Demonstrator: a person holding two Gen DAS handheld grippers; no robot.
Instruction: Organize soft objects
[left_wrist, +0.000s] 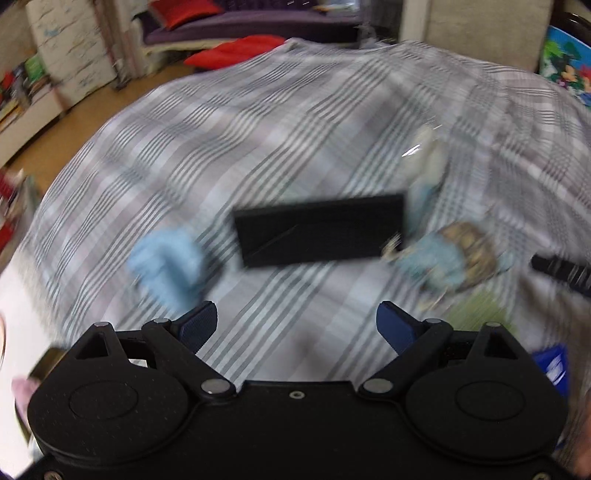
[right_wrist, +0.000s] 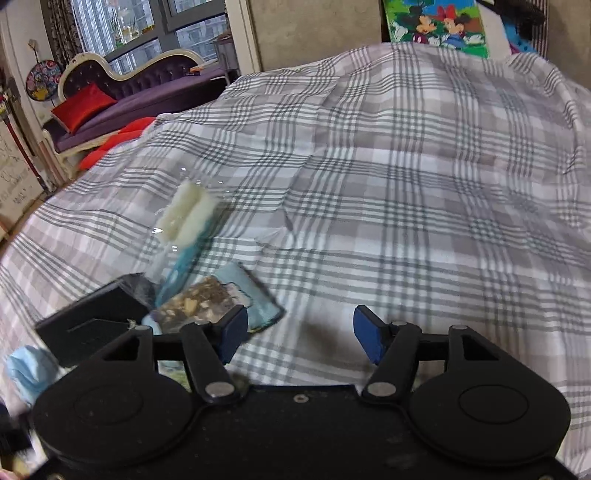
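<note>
Both the left gripper (left_wrist: 297, 325) and the right gripper (right_wrist: 297, 338) are wide apart, empty. The blue cloth (left_wrist: 166, 266), at lower left, looks light and limp; pinch a raised fold.

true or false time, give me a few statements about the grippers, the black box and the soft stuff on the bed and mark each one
1. Both grippers are open and hold nothing. True: the left gripper and the right gripper each show a wide gap over bare bedding.
2. The black box lies on a checked bed cover. True.
3. The light blue cloth is stuffed inside the black box. False: it lies on the cover beside the box, to its left in the left wrist view.
4. The bed cover is plain red. False: it is a grey and white check.
5. A white and blue fluffy item in clear wrap lies beyond the box. True.
</note>
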